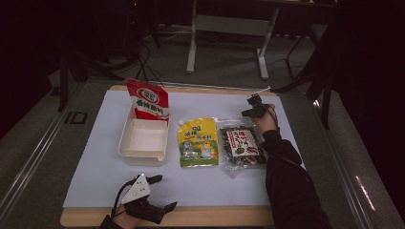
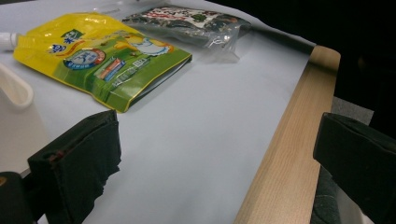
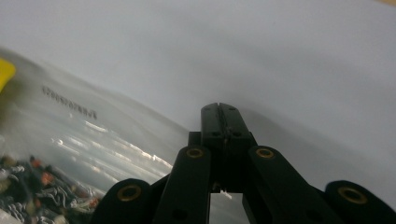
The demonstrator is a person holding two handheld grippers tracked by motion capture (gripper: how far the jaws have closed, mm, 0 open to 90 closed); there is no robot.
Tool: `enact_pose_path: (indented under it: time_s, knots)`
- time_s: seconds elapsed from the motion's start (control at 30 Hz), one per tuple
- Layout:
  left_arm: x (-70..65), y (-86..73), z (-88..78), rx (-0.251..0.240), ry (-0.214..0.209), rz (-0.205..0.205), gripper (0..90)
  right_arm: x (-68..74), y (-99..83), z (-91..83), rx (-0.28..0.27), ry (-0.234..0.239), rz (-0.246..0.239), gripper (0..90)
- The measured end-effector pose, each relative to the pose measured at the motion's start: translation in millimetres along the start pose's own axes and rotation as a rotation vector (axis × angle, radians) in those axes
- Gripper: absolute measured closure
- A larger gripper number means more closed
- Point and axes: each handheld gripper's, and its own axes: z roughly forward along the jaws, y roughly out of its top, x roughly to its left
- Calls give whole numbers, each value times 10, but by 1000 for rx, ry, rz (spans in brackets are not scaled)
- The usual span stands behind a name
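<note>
A clear bag of dark snack mix [image 1: 241, 145] lies on the white sheet at the right, and its film edge [image 3: 70, 121] reaches under my right gripper's jaws. My right gripper [image 1: 253, 112] [image 3: 219, 109] sits at the bag's far right corner with its jaws shut together; I cannot tell whether any film is pinched. A yellow and green spouted pouch [image 1: 197, 142] [image 2: 98, 60] lies flat to the left of the bag. My left gripper [image 1: 163, 192] [image 2: 219, 126] rests open at the table's near edge, with nothing between its jaws.
A white tray [image 1: 126, 148] stands left of the pouch, and a red and white bag [image 1: 148, 100] leans upright in its far end. The white sheet [image 1: 95, 157] covers a wooden table with a bare front edge [image 2: 280, 154]. Table legs and cables stand on the floor beyond.
</note>
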Motion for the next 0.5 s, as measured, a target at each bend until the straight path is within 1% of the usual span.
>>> enact_pose_path:
  time_s: [0.03, 0.07, 0.13, 0.23, 0.27, 0.3, 0.4, 0.5]
  knots:
    - [2, 0, -1, -1, 1, -3, 20, 8, -8, 5, 7, -14, -12, 900]
    - [2, 0, -1, -1, 1, -3, 19, 9, -12, 8, 7, -21, -8, 899]
    - [11, 0, 7, -1, 2, -6, 19, -13, -8, 5, -14, 9, 22, 900]
    - [9, 1, 15, 1, -1, -3, 19, 13, -2, 10, 0, -4, 12, 900]
    - [-1, 4, 15, 3, -3, 2, 19, 18, -9, 12, -2, -1, 0, 900]
    - [-4, 5, 15, 2, -3, 3, 20, 33, -21, 7, 5, -4, 6, 900]
    - [-3, 8, 9, 2, -1, 7, 19, 47, -82, -15, 4, 12, 7, 900]
    - [1, 11, 12, 2, -3, 6, 19, 68, -162, -43, 3, 18, 0, 900]
